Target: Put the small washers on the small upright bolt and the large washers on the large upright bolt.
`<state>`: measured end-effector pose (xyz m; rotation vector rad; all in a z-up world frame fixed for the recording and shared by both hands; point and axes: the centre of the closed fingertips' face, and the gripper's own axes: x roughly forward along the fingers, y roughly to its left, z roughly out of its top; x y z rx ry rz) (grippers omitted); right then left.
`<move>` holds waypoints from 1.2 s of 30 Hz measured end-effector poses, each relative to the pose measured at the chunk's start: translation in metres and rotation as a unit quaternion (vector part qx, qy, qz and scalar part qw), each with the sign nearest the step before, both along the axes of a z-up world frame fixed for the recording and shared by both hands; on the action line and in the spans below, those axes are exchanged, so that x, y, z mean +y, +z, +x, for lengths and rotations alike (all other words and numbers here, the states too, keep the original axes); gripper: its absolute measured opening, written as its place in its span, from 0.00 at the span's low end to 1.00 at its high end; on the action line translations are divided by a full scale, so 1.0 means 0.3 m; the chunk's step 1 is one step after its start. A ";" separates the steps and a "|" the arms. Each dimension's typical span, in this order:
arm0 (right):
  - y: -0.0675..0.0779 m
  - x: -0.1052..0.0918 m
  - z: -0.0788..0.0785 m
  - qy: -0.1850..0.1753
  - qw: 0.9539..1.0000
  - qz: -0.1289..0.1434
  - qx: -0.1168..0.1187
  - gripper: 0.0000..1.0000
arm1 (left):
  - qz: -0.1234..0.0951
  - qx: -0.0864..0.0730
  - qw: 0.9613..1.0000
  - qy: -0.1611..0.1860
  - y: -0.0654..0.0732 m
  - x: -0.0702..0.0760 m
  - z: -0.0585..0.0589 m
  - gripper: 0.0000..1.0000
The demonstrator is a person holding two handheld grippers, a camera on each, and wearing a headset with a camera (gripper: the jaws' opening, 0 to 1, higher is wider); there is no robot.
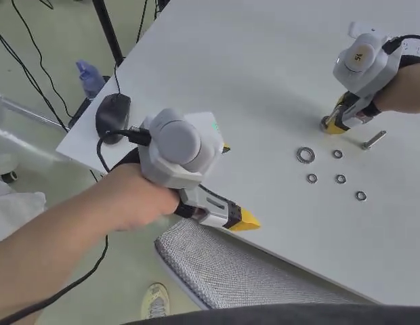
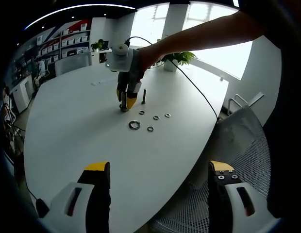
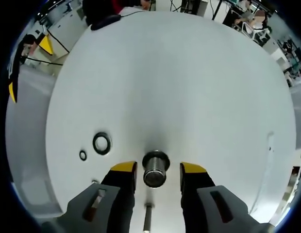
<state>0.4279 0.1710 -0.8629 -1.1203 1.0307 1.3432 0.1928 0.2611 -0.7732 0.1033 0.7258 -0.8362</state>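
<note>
Two jaws of the right gripper [image 3: 158, 168] narrowly bracket the large bolt [image 3: 156, 165].

Premises: an open-plan office or lab workspace. Evidence: a large white oval bench [image 2: 73, 126] with a grey mesh office chair [image 1: 223, 267] at its edge. Tall bright windows [image 2: 213, 34] have a potted plant [image 2: 178, 58] before them. Stocked wall shelves [image 2: 56, 46] stand beyond the bench. Black cables [image 1: 35, 82] trail across the pale floor [image 1: 54, 40].

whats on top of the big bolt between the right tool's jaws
Nothing: the top end of the large bolt is bare between the open jaws of the right tool. The large washer lies apart on the table. The bolt's foot is covered by its shaft.
</note>
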 end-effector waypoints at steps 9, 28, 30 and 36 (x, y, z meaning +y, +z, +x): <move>0.048 0.013 -0.004 0.002 1.000 0.019 -0.005 0.44 | 0.004 0.000 1.000 -0.004 0.010 0.010 -0.001 0.82; 0.176 0.064 -0.144 0.049 0.997 0.056 -0.021 0.43 | 0.004 -0.010 1.000 -0.003 0.055 -0.014 -0.013 0.81; 0.184 0.066 -0.167 0.056 0.997 0.056 -0.020 0.43 | 0.001 -0.008 1.000 -0.002 0.063 -0.017 -0.013 0.81; 0.181 0.059 -0.211 0.060 0.997 0.057 -0.005 0.43 | -0.001 -0.023 1.000 0.004 0.097 -0.009 0.009 0.82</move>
